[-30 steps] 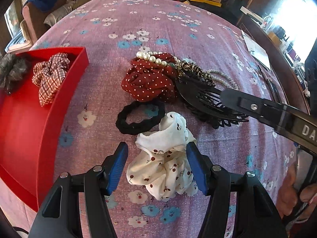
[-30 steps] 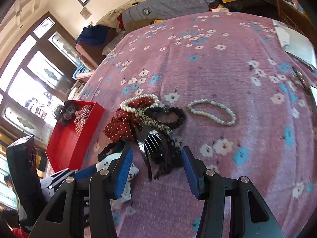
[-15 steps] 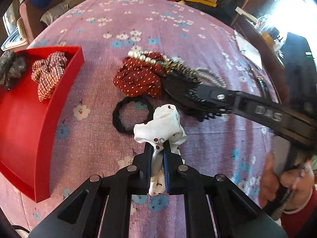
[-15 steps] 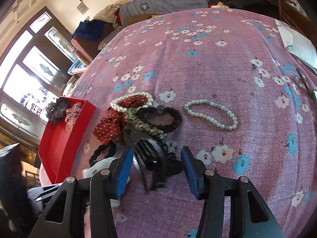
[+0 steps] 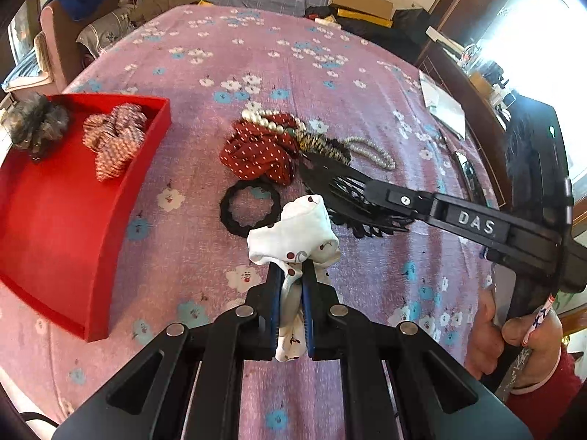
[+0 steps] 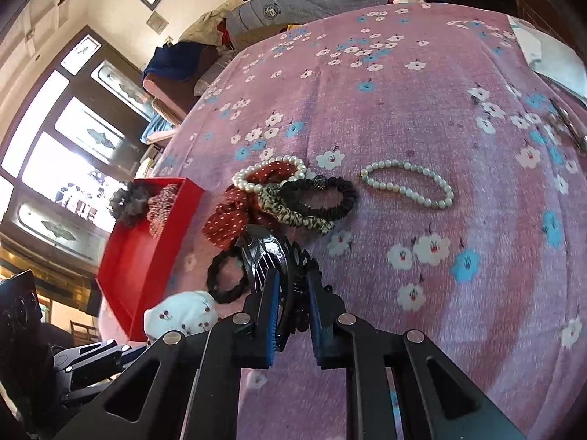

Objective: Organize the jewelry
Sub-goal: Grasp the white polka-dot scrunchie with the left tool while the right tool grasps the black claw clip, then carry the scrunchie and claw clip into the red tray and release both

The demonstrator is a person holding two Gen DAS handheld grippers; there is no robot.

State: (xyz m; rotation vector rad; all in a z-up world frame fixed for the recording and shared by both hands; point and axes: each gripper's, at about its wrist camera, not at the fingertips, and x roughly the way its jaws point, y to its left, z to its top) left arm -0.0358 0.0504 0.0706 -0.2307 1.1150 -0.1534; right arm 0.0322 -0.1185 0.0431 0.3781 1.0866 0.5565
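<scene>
Pinching a white cherry-print fabric scrunchie (image 5: 293, 234) in the clenched left gripper (image 5: 291, 306), raised just above the floral pink bedspread (image 5: 330, 73). Clamping a black plastic claw clip (image 6: 279, 260) in the closed-down right gripper (image 6: 291, 315). Likely mid-pickup; next, carrying both over the red tray (image 5: 55, 201) and releasing inside.

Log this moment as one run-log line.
left gripper: shut on white scrunchie | right gripper: shut on black claw clip | red tray: two scrunchies

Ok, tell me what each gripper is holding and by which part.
The left gripper pinches the white scrunchie by its near fold. The right gripper is shut on the black claw clip, gripping its near end.
</scene>
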